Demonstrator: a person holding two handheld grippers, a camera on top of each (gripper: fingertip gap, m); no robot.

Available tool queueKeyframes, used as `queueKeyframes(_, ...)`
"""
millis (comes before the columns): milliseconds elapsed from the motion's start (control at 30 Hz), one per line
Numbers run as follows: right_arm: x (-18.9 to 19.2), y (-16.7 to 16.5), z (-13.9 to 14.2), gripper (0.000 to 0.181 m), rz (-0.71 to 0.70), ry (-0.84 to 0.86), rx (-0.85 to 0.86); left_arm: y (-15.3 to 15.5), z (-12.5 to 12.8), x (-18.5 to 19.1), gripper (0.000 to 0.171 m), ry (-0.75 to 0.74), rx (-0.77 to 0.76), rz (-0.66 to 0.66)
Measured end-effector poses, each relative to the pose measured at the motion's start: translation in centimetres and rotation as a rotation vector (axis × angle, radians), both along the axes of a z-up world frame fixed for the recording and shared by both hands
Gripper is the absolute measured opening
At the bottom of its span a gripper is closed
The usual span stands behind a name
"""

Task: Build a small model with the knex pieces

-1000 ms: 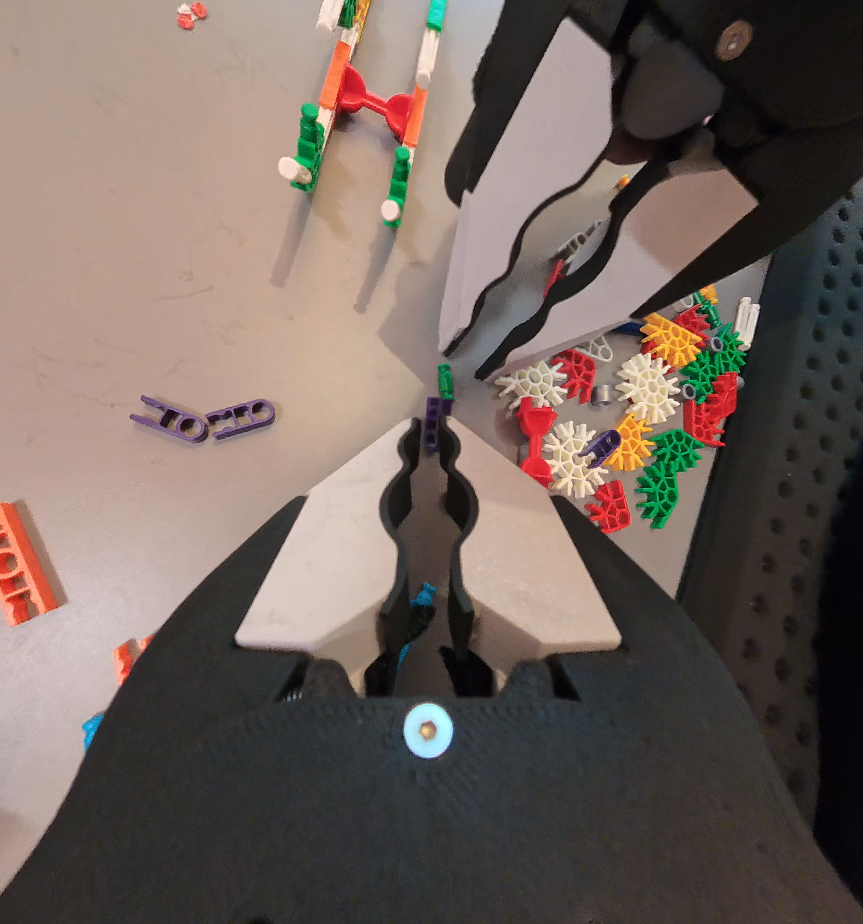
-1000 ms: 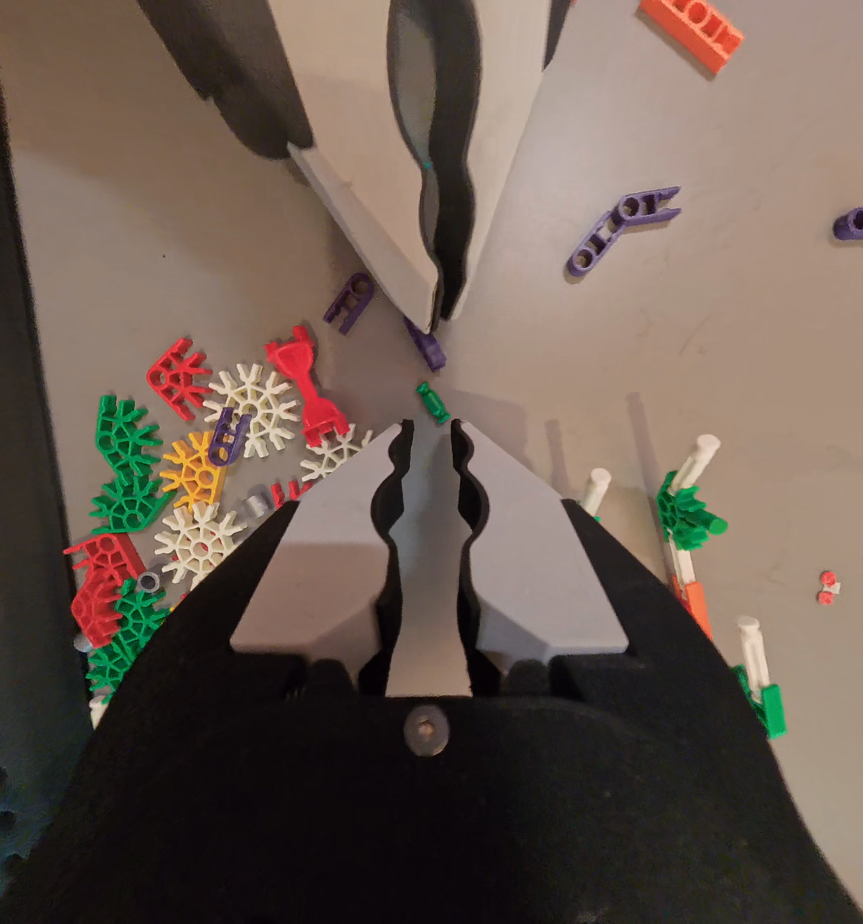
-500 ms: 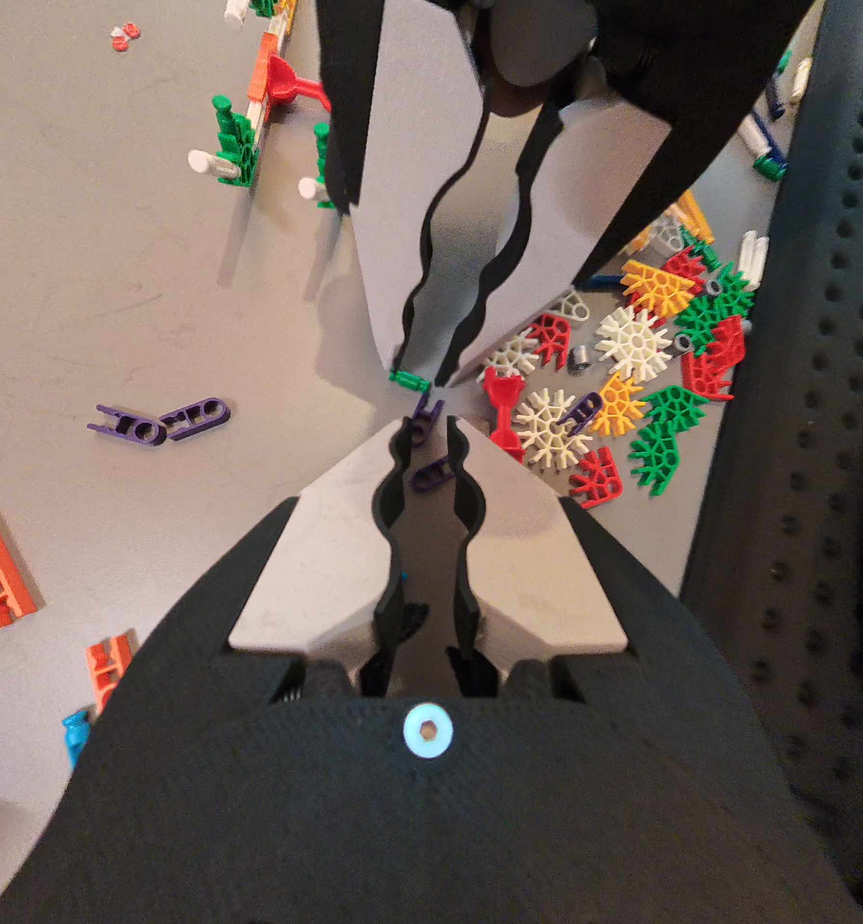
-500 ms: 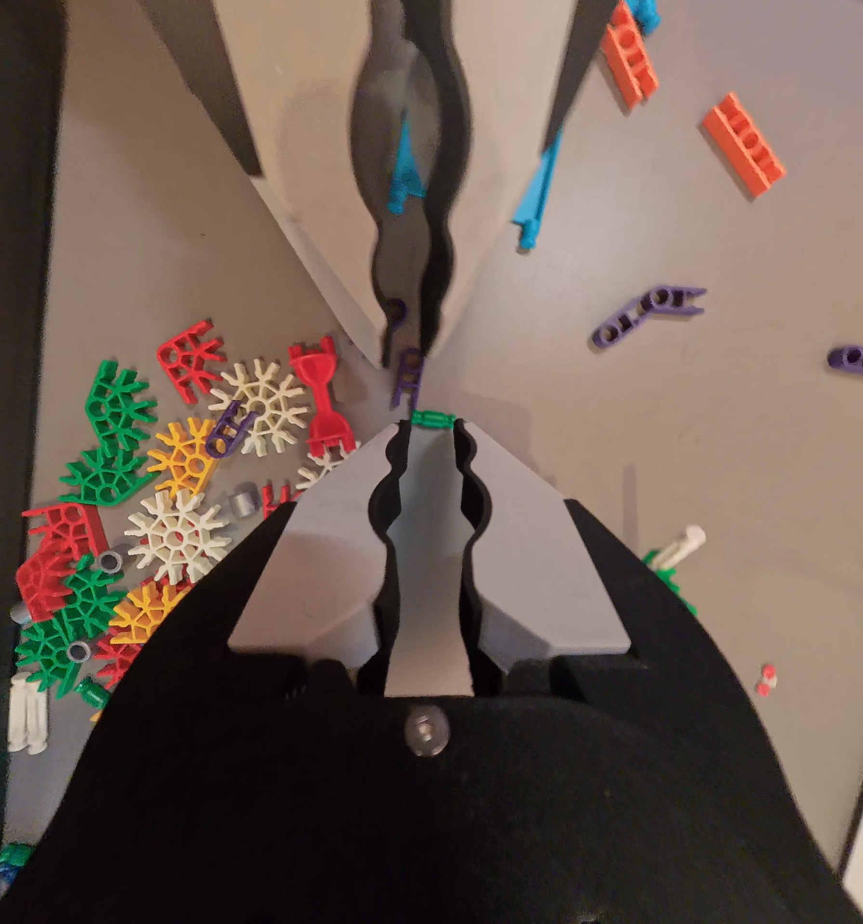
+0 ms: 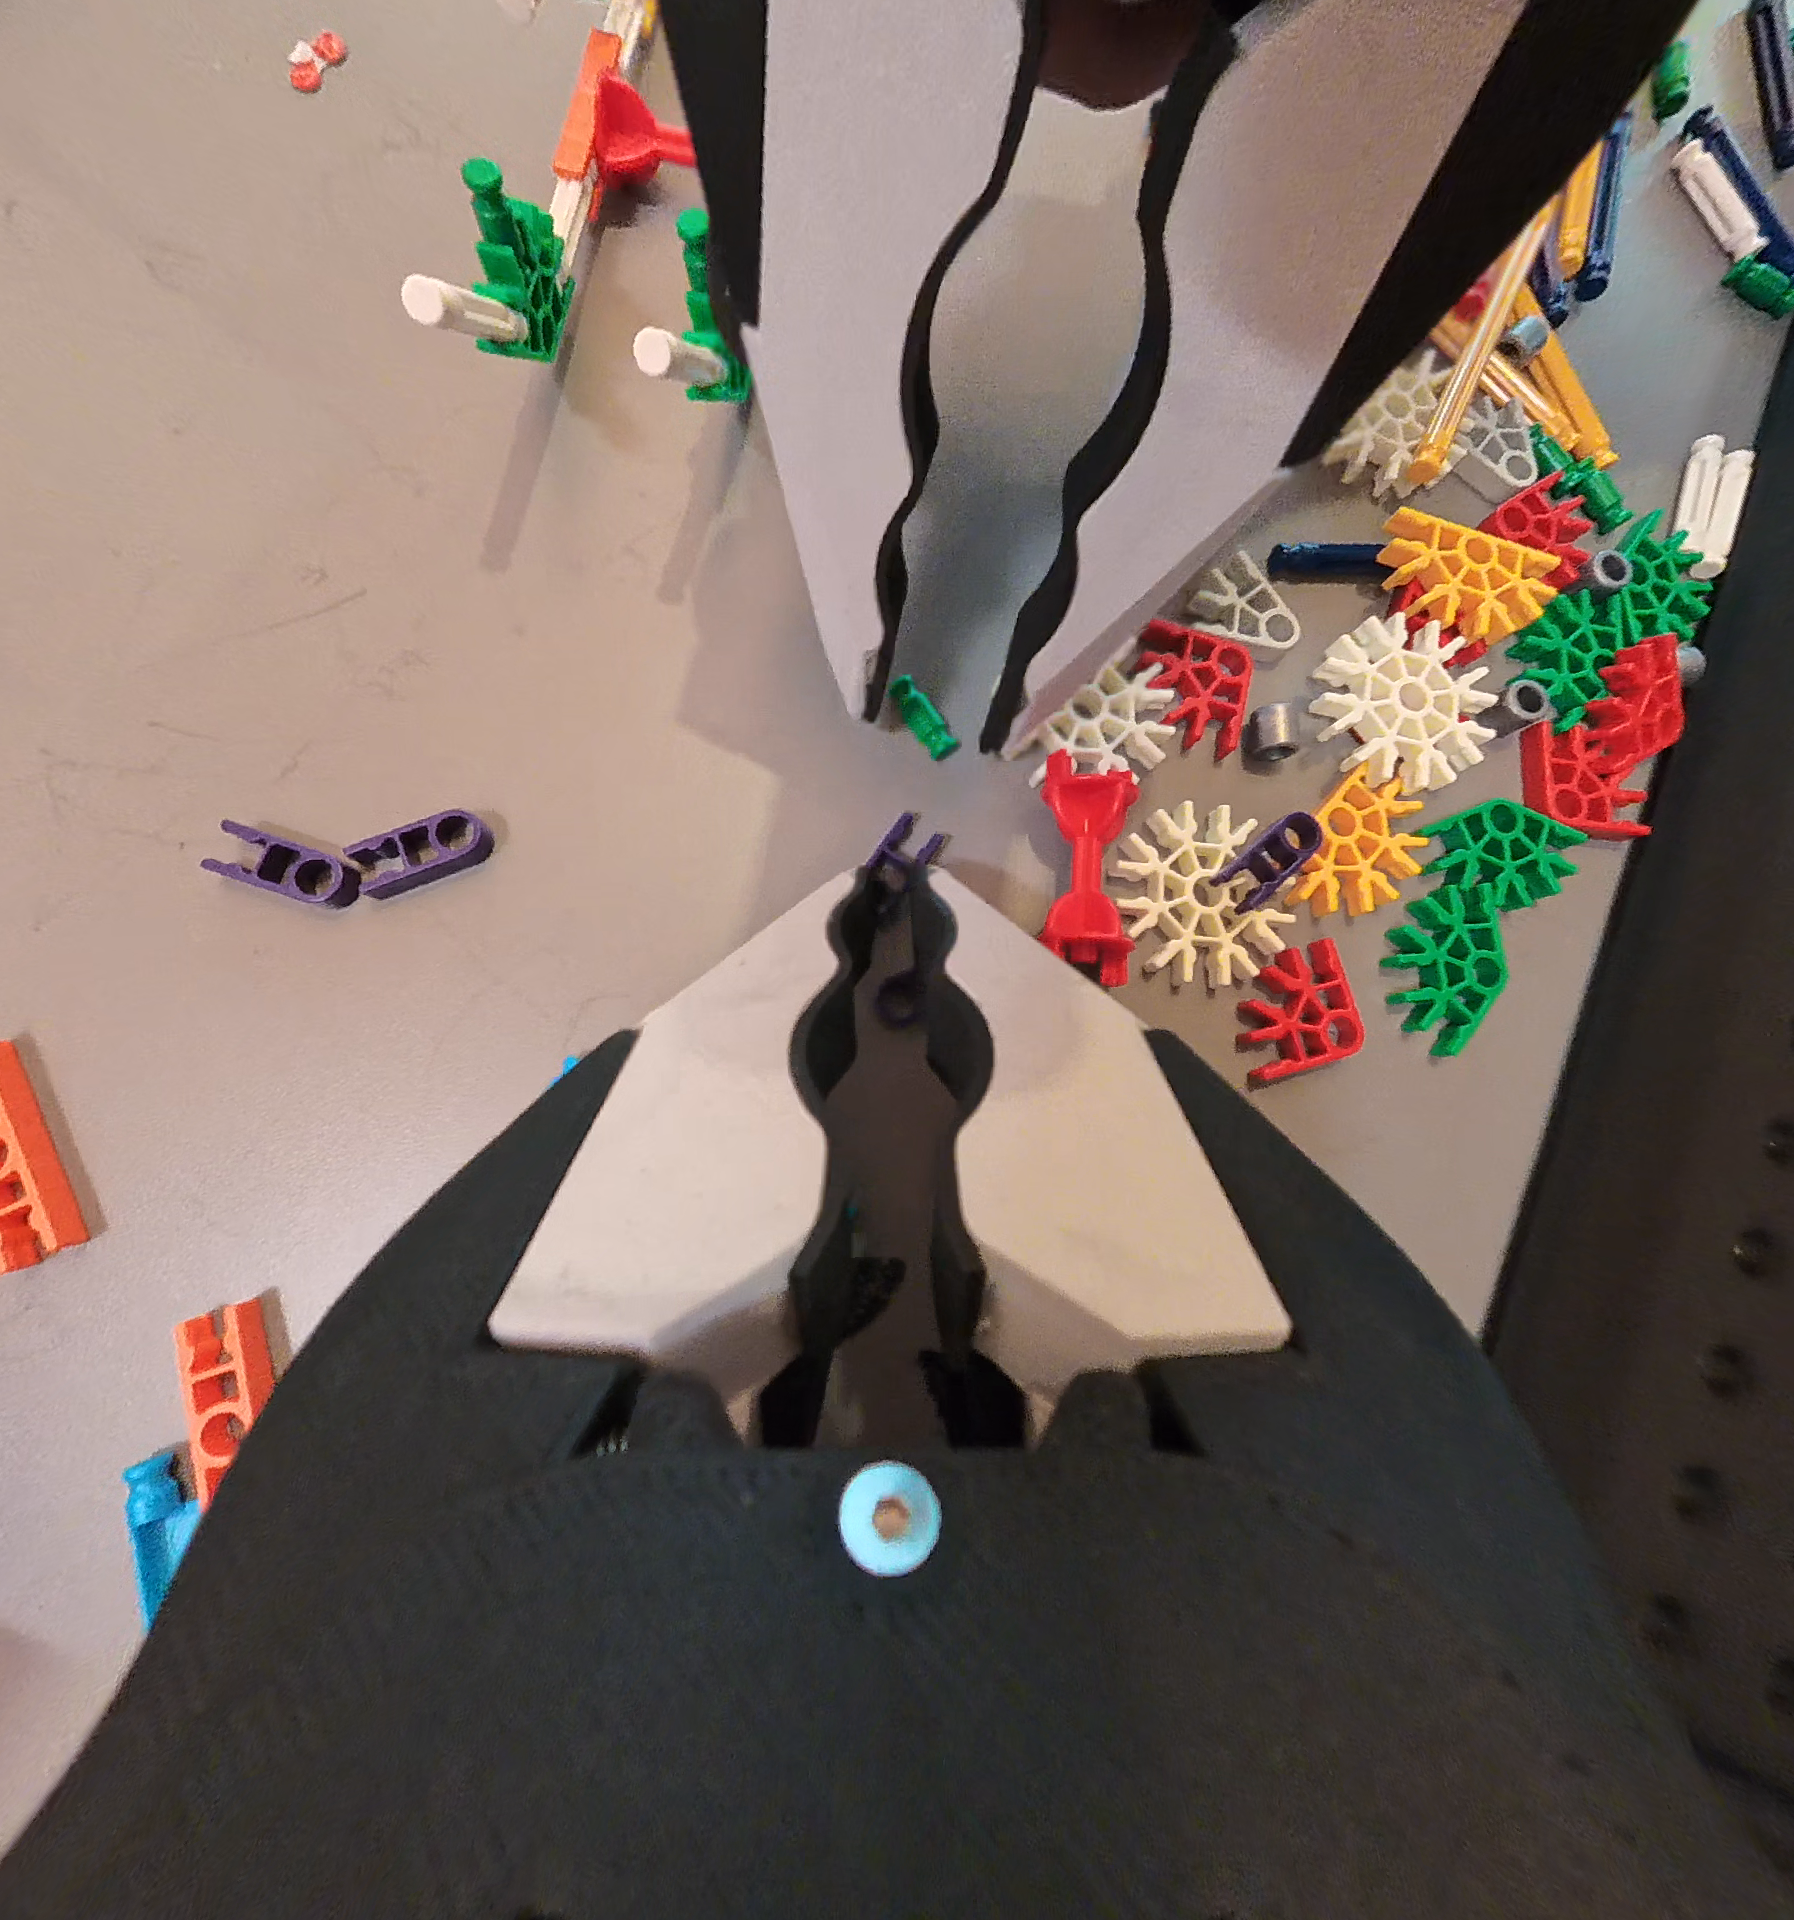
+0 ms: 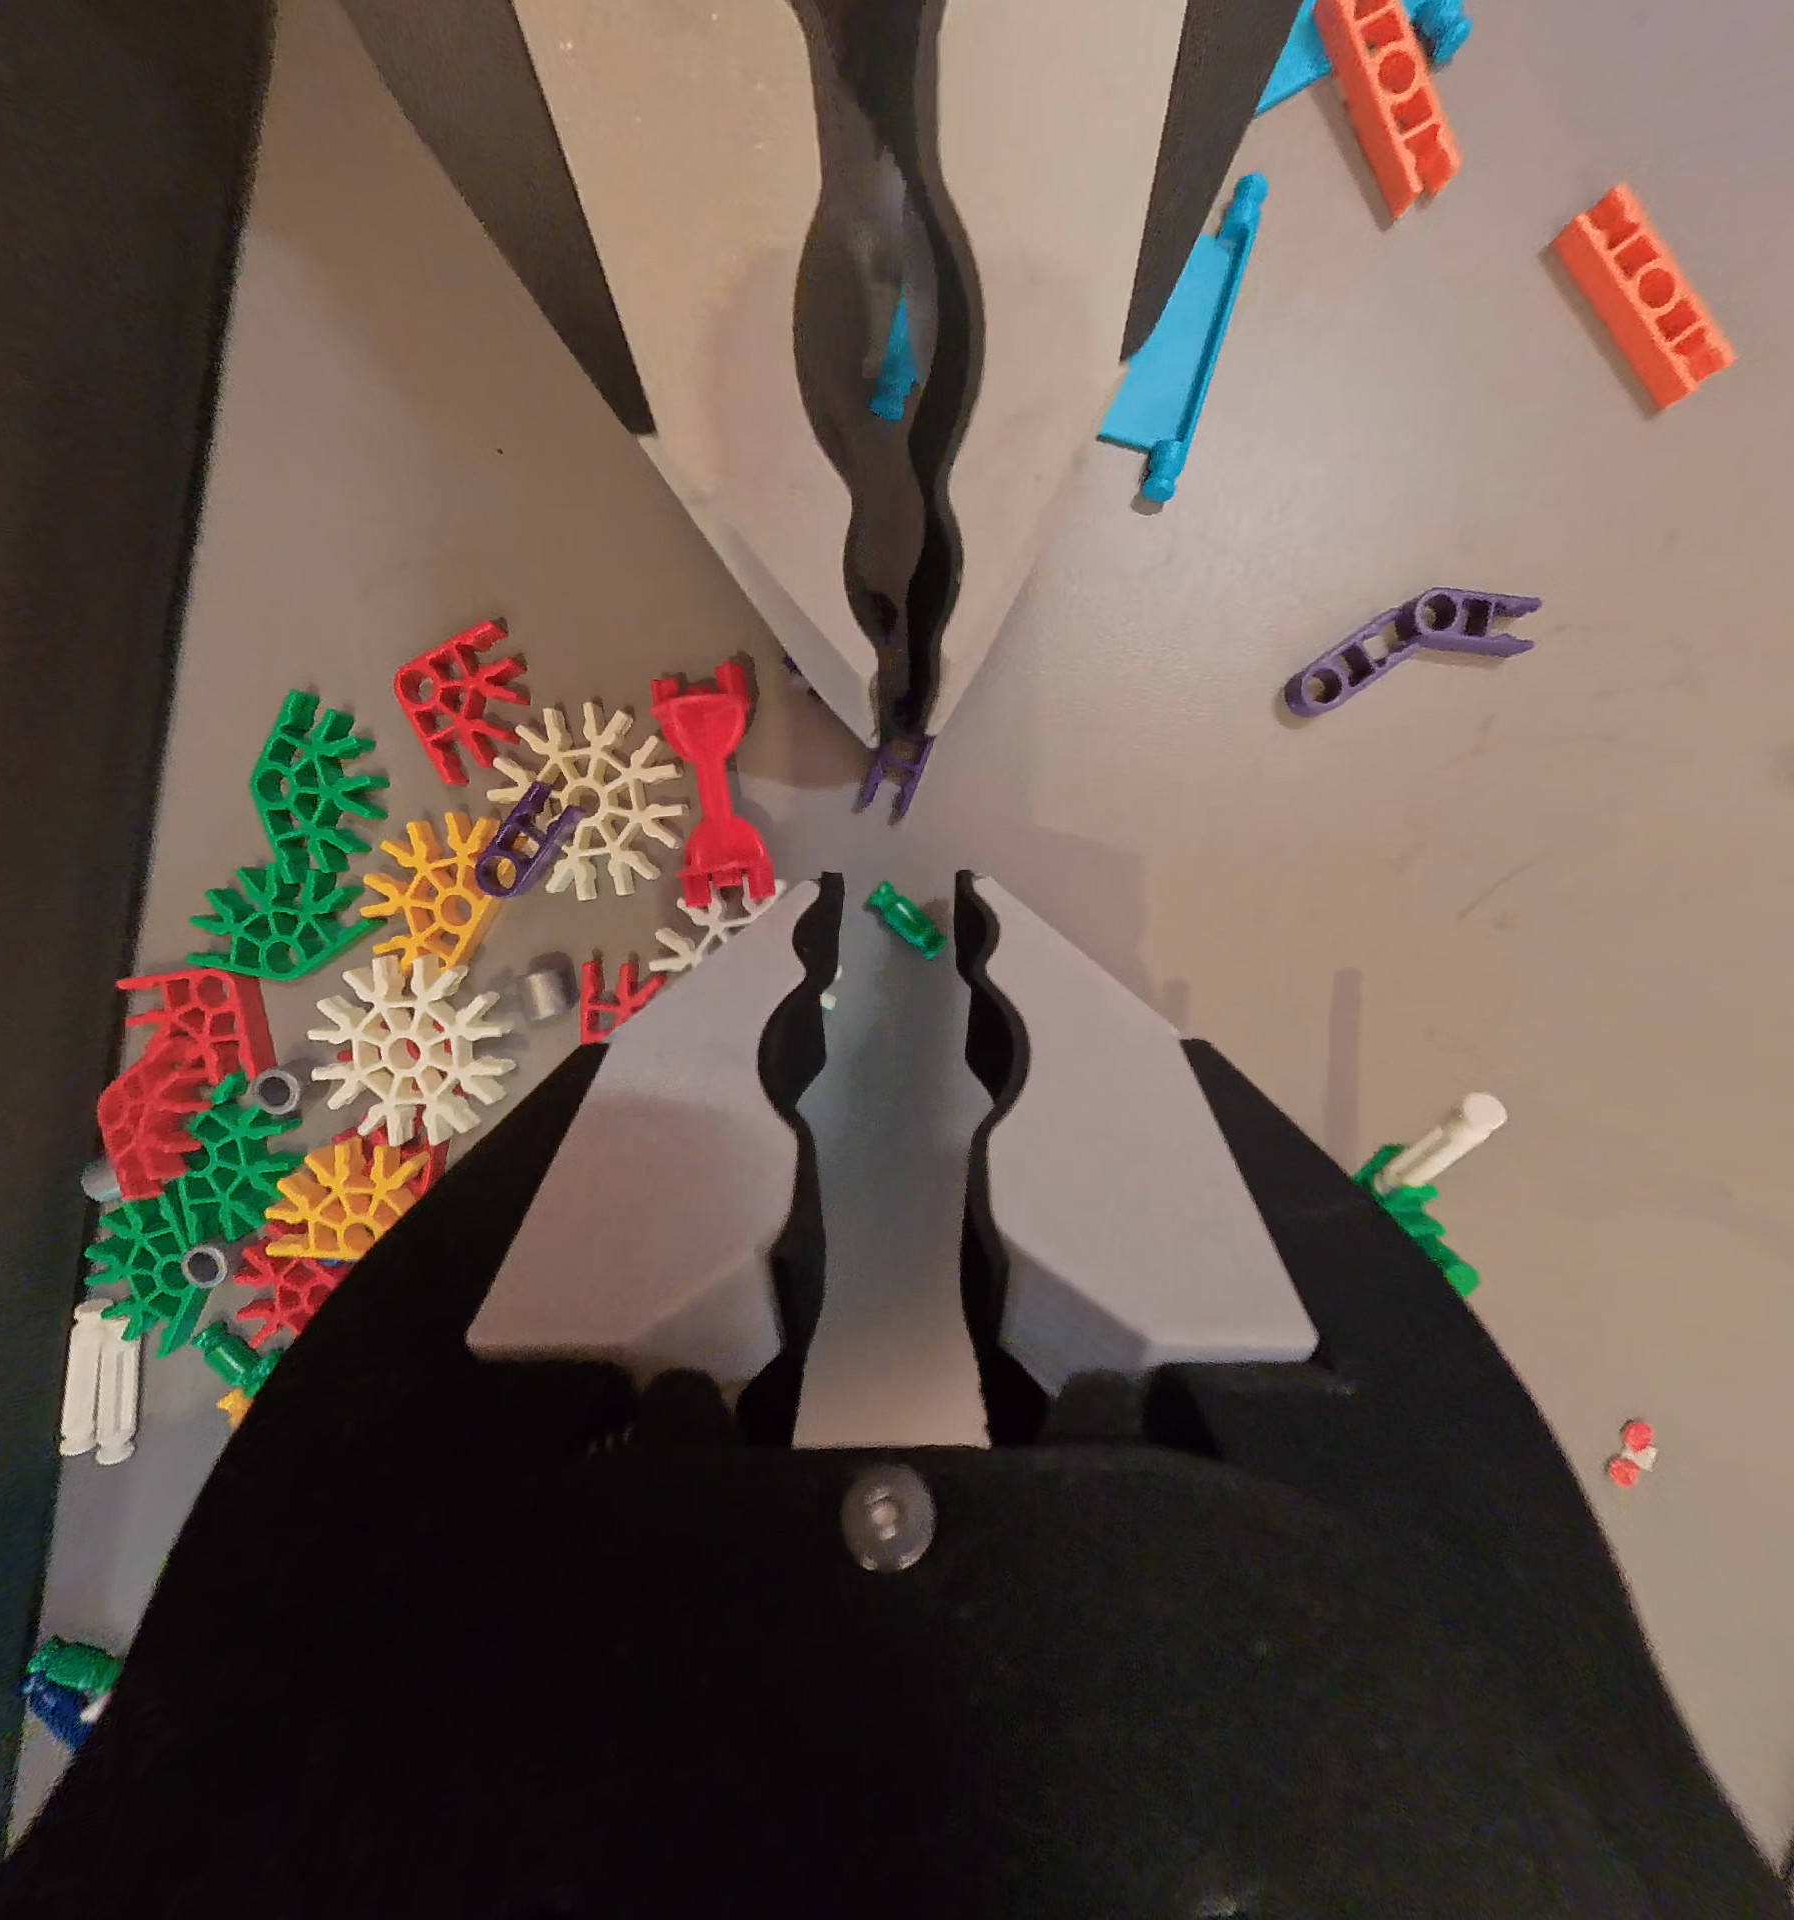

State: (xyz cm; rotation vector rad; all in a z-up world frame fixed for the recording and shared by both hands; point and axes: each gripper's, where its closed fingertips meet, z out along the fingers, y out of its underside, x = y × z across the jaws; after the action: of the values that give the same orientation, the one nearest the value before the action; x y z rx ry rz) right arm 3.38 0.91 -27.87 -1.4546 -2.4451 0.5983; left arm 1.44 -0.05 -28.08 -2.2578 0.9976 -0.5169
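My left gripper (image 5: 898,883) is shut on a small purple connector (image 5: 903,844), which sticks out past its fingertips just above the grey table. It also shows in the right wrist view (image 6: 898,774), held by the left gripper (image 6: 901,717) at the top. My right gripper (image 6: 898,883) is open, tip to tip with the left one. A short green rod (image 6: 905,918) lies on the table between its fingertips, untouched. In the left wrist view the same rod (image 5: 922,715) lies between the right gripper's (image 5: 929,717) tips.
A pile of white, yellow, red and green connectors (image 5: 1402,701) and a red piece (image 5: 1085,862) lie to the side, by a black perforated mat (image 5: 1703,1143). Joined purple connectors (image 5: 353,862), orange bricks (image 5: 5,1153), a blue panel (image 6: 1184,343) and a green-white-orange assembly (image 5: 519,270) lie around.
My left gripper has closed on the purple connector that lay between its tips. My right gripper has moved forward so the green rod now lies between its open fingertips.
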Motion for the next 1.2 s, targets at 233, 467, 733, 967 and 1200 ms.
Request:
queueKeyframes(233, 0.7, 0.3, -0.9, 0.003, 0.012, -0.024, 0.015, 0.1, -0.2, 0.2, 0.007, 0.021, 0.004, 0.0)
queueKeyframes(467, -0.3, -0.5, 0.3, 0.003, -0.134, -0.003, -0.106, 0.4, -0.2, -0.2, 0.003, 0.053, 0.05, 0.062)
queueKeyframes(733, -0.9, -0.2, -0.3, 0.003, -0.245, -0.021, -0.119, 0.9, -0.2, -0.1, 0.002, 0.067, 0.092, 0.115)
queueKeyframes(967, -0.9, 0.0, -0.6, 0.003, -0.272, -0.052, -0.104, 1.0, -0.3, -0.1, 0.002, 0.073, 0.094, 0.112)
queueKeyframes(1200, -0.8, -0.1, 0.0, 0.005, -0.293, -0.031, -0.145, 1.0, -0.3, -0.1, 0.002, 0.069, 0.093, 0.111)
